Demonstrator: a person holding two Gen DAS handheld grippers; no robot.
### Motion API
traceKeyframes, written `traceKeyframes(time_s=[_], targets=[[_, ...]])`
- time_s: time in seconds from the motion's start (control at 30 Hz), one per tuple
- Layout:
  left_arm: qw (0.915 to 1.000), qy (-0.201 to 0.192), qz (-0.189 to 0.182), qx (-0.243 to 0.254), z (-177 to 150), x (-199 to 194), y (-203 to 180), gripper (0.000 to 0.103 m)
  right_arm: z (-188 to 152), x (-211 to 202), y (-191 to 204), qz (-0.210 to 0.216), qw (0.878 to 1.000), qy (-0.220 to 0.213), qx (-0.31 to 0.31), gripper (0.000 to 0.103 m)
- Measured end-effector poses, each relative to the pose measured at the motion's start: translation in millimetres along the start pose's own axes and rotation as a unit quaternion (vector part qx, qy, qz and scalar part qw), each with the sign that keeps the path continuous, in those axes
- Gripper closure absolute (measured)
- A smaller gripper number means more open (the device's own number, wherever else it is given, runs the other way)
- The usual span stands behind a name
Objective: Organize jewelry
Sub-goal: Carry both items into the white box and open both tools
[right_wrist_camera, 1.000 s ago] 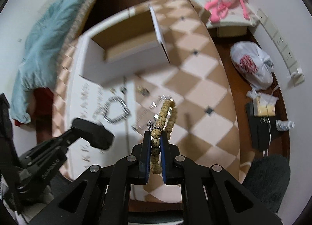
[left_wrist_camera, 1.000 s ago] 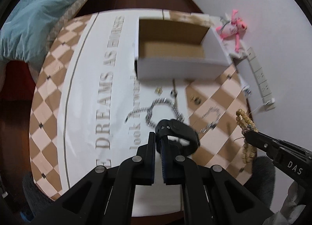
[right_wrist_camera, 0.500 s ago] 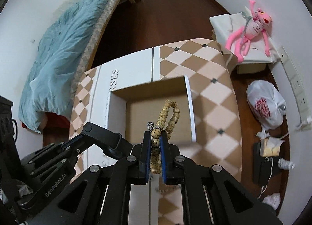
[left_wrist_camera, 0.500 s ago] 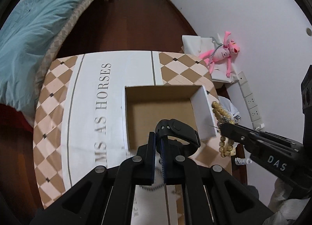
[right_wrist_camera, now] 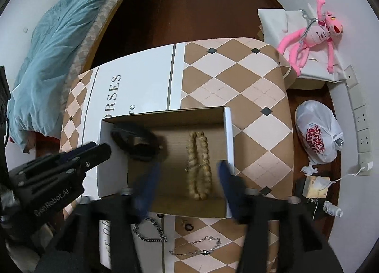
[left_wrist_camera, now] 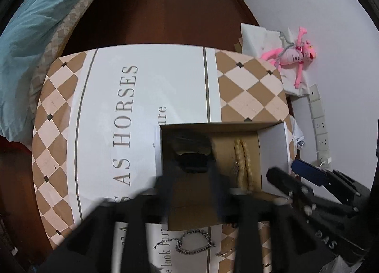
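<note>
An open cardboard box [left_wrist_camera: 272, 145] [right_wrist_camera: 228, 145] stands on the patterned table. A black watch [left_wrist_camera: 191, 154] [right_wrist_camera: 137, 143] and a tan bead bracelet [left_wrist_camera: 242, 161] [right_wrist_camera: 197, 161] lie blurred inside the box. My left gripper [left_wrist_camera: 190, 190] is open above the box, its jaws wide on either side of the watch. My right gripper [right_wrist_camera: 187, 178] is open above the box, its blue jaws wide on either side of the beads. A silver chain bracelet [left_wrist_camera: 195, 245] [right_wrist_camera: 148, 231] and a thin silver chain [right_wrist_camera: 196, 248] lie on the table in front of the box.
The table cloth [left_wrist_camera: 142, 98] has a white lettered band and brown checks. Small rings [right_wrist_camera: 188, 225] lie near the box front. A bed with a blue cover [right_wrist_camera: 47, 43] is at the left. A pink plush toy [right_wrist_camera: 312, 34], a white bag [right_wrist_camera: 317, 138] and wall sockets are at the right.
Both grippers have opened above the box. The watch has left the left gripper and the beads have left the right gripper; both now lie in the box.
</note>
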State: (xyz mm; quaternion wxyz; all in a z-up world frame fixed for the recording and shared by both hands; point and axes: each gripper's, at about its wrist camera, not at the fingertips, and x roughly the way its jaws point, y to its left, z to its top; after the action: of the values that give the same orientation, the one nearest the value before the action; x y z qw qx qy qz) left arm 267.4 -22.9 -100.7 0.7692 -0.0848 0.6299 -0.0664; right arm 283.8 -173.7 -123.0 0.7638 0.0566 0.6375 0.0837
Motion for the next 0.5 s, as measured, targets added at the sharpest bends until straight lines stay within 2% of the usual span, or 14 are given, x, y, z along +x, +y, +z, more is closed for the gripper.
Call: traceKeyframes(time_s=[0.07,0.13,0.17,0.2,0.27,0.37,0.5], targets=[[0.9999,-0.012,0.004,-0.009,-1,-6,5,0.024,-2,-4,-4,-0.005,1.0,-0.007,0.004,0.043],[0.9997,-0.019,0.006,-0.012,-2,-9,8,0.024,-4,-10,-5,-0.017,1.0,-0.02,0.003,0.039],[0.9996,-0.024,0.014,-0.011,-3,-11,9,0.021,-6,-13,-6,-0.028,0.999,-0.026,0.0,0.03],[0.9992,-0.032,0.024,-0.008,-5,-14,10,0.011,-8,-15,-5,-0.042,0.999,-0.033,-0.005,0.018],[0.9977,-0.051,0.044,-0.004,-10,-19,12,0.002,-11,-18,-5,-0.071,0.996,-0.043,-0.013,0.007],[0.9953,-0.07,0.067,-0.006,-19,-22,16,0.002,-19,-15,-8,-0.103,0.993,-0.051,-0.02,0.007],[0.9911,-0.093,0.095,-0.003,-34,-24,18,0.002,-28,-9,-11,-0.114,0.992,-0.05,-0.019,0.007]])
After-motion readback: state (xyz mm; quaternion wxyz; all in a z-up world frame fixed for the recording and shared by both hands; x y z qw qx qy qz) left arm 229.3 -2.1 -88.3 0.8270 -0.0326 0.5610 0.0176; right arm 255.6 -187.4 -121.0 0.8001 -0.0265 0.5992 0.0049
